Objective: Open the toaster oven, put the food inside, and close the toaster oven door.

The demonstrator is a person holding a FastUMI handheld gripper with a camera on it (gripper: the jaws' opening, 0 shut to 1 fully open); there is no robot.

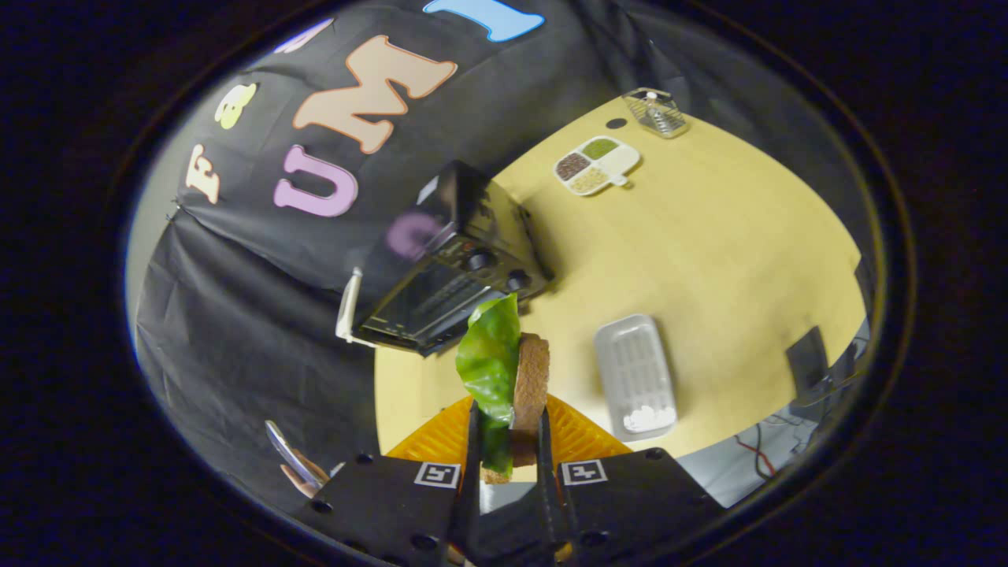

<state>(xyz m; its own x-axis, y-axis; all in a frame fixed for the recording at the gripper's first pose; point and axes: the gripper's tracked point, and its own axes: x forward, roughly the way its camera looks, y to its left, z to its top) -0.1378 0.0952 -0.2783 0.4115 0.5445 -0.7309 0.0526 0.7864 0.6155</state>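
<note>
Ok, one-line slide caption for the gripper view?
Tool shut on bread slice and lettuce leaf, held short of the toaster oven.

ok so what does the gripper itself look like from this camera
The gripper has two slim, flat, blade-like fingers running forward side by side. Each rises from a broad, dark, boxy block dotted with round screw holes. On top of each block, near the finger, sits a small square black-and-white tag with a blocky pattern. No cable can be seen on the gripper itself.

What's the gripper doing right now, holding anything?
Gripper: shut on the food, a bread slice with a lettuce leaf, held upright between both fingers.
</note>
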